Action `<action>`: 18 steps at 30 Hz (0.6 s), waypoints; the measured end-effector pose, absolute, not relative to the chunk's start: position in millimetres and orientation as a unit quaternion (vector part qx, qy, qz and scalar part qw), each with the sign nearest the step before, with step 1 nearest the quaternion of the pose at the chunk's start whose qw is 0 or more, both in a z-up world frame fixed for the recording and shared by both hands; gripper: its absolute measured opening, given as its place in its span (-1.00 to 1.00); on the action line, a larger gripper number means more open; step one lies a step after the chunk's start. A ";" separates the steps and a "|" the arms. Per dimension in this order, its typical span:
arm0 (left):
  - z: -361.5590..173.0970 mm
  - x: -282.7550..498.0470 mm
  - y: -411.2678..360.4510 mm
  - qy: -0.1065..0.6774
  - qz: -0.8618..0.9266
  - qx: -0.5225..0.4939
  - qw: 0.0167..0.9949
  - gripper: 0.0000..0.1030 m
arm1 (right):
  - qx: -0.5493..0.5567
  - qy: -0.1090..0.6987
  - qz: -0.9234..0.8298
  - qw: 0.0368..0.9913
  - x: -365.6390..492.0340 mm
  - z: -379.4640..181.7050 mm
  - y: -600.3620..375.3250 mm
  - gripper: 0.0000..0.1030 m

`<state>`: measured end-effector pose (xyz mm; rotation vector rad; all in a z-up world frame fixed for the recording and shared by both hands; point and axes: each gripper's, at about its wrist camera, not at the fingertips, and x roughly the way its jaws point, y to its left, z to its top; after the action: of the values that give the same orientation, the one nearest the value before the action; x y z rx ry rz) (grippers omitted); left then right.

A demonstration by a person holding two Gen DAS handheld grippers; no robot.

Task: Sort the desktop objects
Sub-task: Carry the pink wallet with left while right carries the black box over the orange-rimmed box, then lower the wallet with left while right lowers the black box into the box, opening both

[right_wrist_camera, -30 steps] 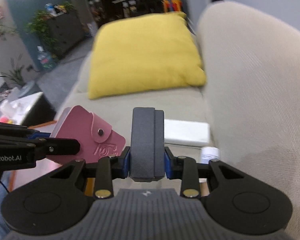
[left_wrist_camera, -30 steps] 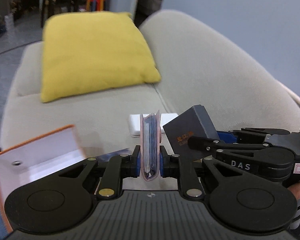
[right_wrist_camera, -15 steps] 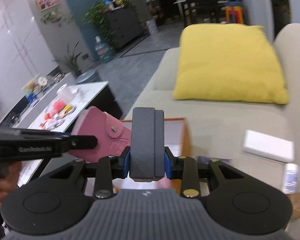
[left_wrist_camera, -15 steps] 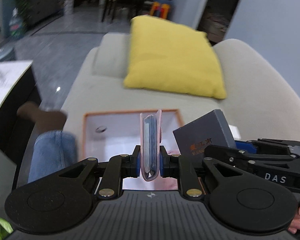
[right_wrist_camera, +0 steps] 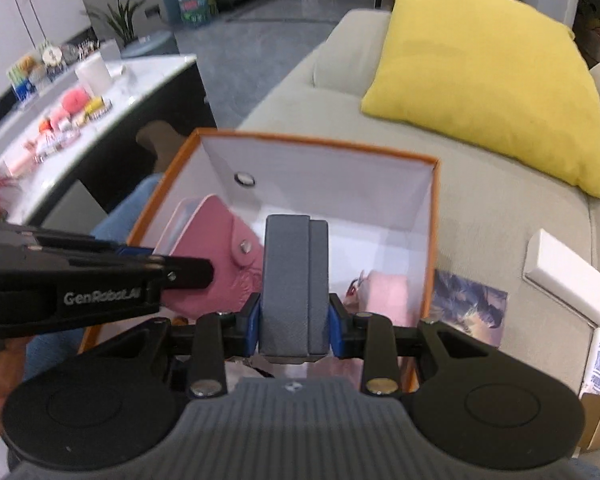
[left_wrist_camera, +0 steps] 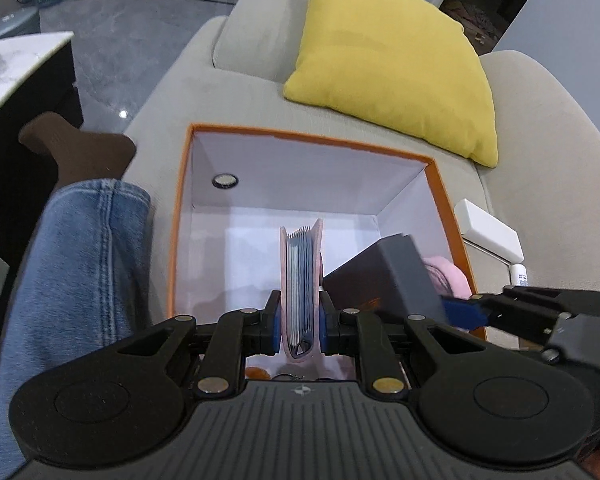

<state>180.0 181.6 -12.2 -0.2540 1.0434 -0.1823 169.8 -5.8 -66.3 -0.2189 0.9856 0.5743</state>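
left gripper [left_wrist_camera: 300, 322]: clamped on the pink card wallet [left_wrist_camera: 301, 284], held upright right over the box [left_wrist_camera: 308, 138]
right gripper [right_wrist_camera: 294, 316]: pinching the grey case [right_wrist_camera: 294, 280], also above the box
box: orange rim, white inside, sitting on the sofa [left_wrist_camera: 236, 92], pink stuff already in it
pillow [left_wrist_camera: 392, 60]: yellow, just behind the box

**Black grippers, blue pads, denim leg**

Left gripper [left_wrist_camera: 300, 320] is showing matte black linkages, blue pads, brass-coloured rivets and a ribbed grey housing. Right gripper [right_wrist_camera: 294, 316] is matching it, beside white "GenRobot.AI" lettering. The person is wearing blue jeans [left_wrist_camera: 80, 264].
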 end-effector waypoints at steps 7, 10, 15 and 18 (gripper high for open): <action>-32.1 185.4 180.9 0.511 -0.091 -0.144 0.843 -0.64 | -0.133 0.477 0.246 0.834 172.4 -85.8 5.2 -0.32; -37.9 186.0 179.5 0.517 -0.094 -0.153 0.837 -0.64 | -0.140 0.473 0.246 0.834 170.2 -86.1 6.8 -0.32; -41.8 186.0 178.0 0.520 -0.093 -0.156 0.835 -0.64 | -0.141 0.475 0.250 0.832 169.8 -87.2 5.2 -0.27; -41.6 185.5 177.7 0.521 -0.091 -0.153 0.835 -0.64 | -0.139 0.476 0.255 0.830 168.9 -85.5 2.3 -0.19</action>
<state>185.5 177.7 -41.6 -0.3238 1.1037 -0.1921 168.9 2.3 -85.5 -0.2947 1.0102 0.5420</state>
